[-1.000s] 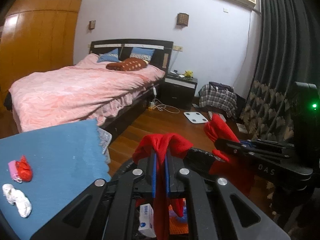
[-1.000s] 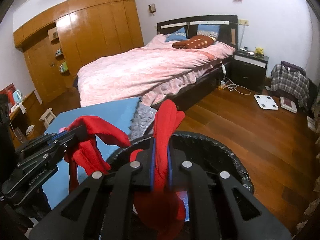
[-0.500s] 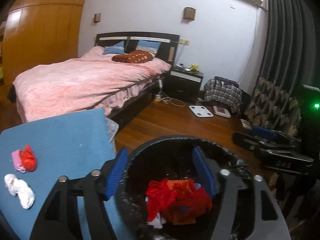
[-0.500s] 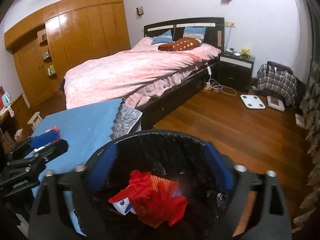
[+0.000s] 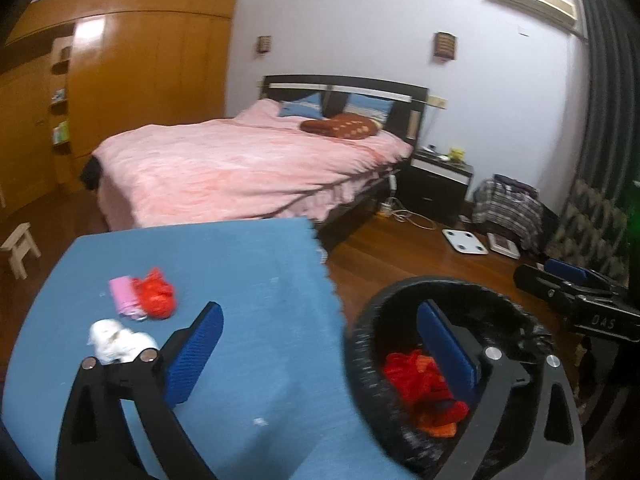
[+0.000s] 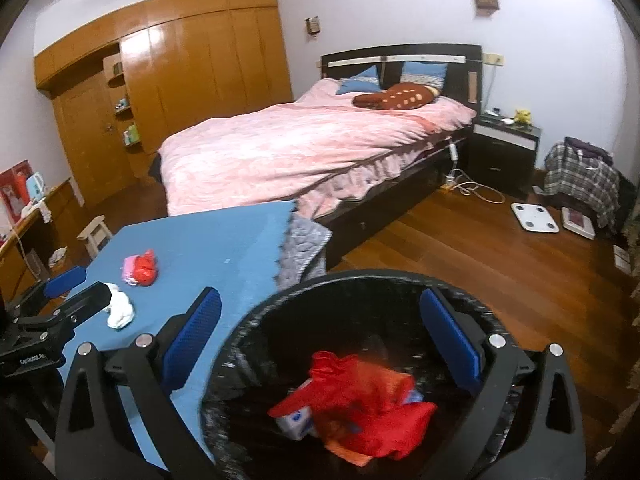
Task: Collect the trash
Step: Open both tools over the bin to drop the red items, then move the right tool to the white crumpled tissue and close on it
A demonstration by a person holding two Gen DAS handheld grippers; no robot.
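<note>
Both jaws are opening, empty; the white wad (image 5: 120,342) is to be straddled squarely by the left gripper (image 5: 320,344).

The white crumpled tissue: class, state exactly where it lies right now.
The white crumpled tissue lies on the blue table mat, left of the black bin, just nearer the camera than the pink and red wrappers.

A glossy black plastic liner (image 6: 280,312) is seen in the bin. The table (image 5: 248,264) is covered in matt blue cloth. The floor (image 6: 480,264) and wardrobe (image 6: 208,52) are polished wood.
</note>
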